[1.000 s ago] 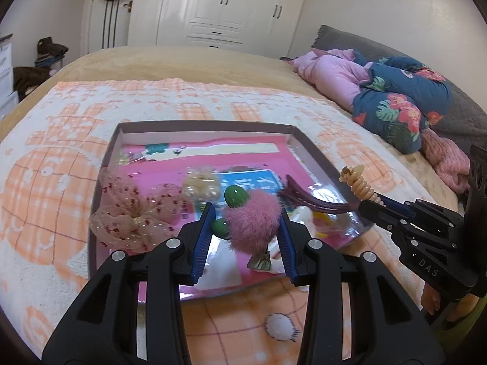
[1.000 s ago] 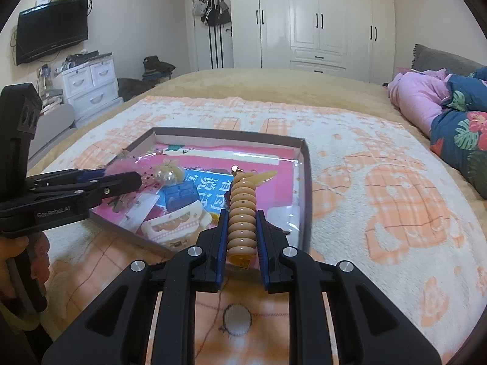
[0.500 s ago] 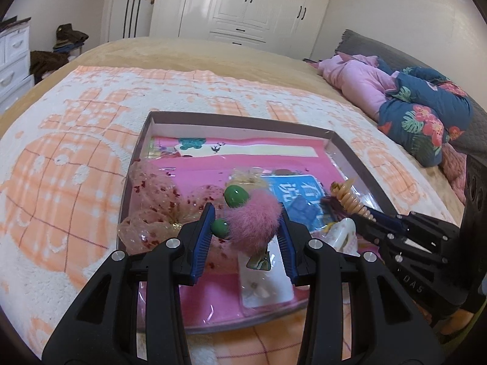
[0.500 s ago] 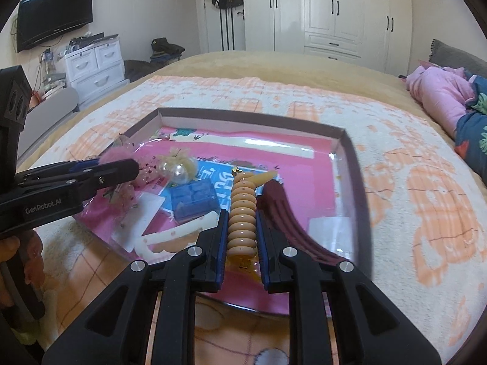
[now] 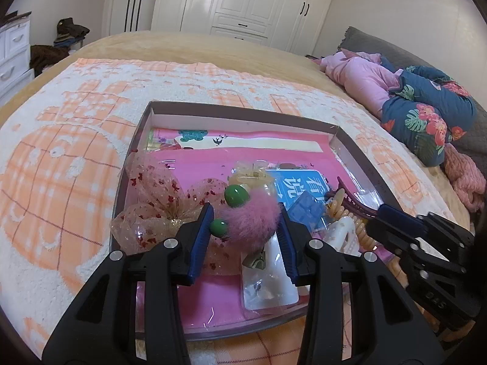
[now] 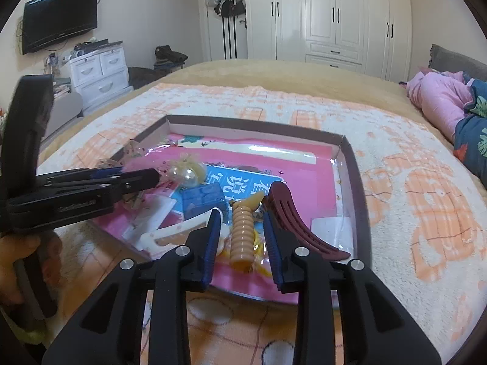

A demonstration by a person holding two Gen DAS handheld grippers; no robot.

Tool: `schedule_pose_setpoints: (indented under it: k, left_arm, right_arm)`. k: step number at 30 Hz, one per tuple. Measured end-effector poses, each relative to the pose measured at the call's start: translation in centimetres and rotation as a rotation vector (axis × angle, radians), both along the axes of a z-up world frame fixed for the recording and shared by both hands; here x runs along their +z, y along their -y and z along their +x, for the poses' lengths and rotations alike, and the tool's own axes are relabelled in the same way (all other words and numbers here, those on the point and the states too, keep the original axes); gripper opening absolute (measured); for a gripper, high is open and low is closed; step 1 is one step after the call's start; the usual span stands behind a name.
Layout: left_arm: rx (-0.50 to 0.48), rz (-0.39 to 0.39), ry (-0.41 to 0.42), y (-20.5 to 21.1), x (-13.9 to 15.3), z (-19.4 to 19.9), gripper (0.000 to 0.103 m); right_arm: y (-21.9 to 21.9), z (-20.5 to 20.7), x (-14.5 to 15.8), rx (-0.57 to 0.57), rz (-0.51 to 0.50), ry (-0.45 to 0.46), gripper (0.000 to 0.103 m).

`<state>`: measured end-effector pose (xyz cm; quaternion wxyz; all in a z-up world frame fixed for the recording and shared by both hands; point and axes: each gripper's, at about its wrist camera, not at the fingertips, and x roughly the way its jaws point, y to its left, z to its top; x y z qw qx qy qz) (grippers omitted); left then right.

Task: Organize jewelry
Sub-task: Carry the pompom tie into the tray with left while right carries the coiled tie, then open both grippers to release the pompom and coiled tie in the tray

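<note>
A shallow dark-rimmed tray (image 5: pixel 243 108) with a pink lining lies on the bed. Just above its near half, my left gripper (image 5: pixel 245 228) is shut on a fluffy pink pompom hair tie (image 5: pixel 252 222) with two green beads. My right gripper (image 6: pixel 242 237) hangs low over the tray's (image 6: pixel 255 121) near right part. Its jaws are opening, and a beige ribbed hair clip (image 6: pixel 242 234) lies between them, clear of both pads. A dark red claw clip (image 6: pixel 292 225) rests just right of it. From the left wrist, the right gripper (image 5: pixel 383 213) shows at the right edge.
In the tray lie a sheer bow with red specks (image 5: pixel 158 200), a blue box (image 6: pixel 204 197), a white clip (image 6: pixel 176 231) and a clear bead tie (image 6: pixel 185 173). An orange-and-white blanket (image 6: pixel 426 200) covers the bed. Pink and floral bedding (image 5: pixel 426 112) is piled at the right.
The right jaws have come apart from the beige clip, which now rests in the tray. Both grippers moved forward and lower over the tray. The left keeps its hold on the pompom.
</note>
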<state>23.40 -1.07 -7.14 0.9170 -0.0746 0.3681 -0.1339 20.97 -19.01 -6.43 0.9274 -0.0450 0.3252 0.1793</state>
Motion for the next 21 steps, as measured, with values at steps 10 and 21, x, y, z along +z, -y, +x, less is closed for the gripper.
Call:
schedule_pose_setpoints:
  k: [10, 21]
  left_arm:
    - [0.003, -0.009, 0.020, -0.1, 1.2, -1.3, 0.048]
    - [0.011, 0.008, 0.070, -0.1, 3.3, -5.5, 0.073]
  right_arm:
    - [1.3, -3.0, 1.4, -0.020, 0.022, 0.031, 0.039]
    - [2.9, -5.9, 2.5, -0.057, 0.045, 0.067, 0.055]
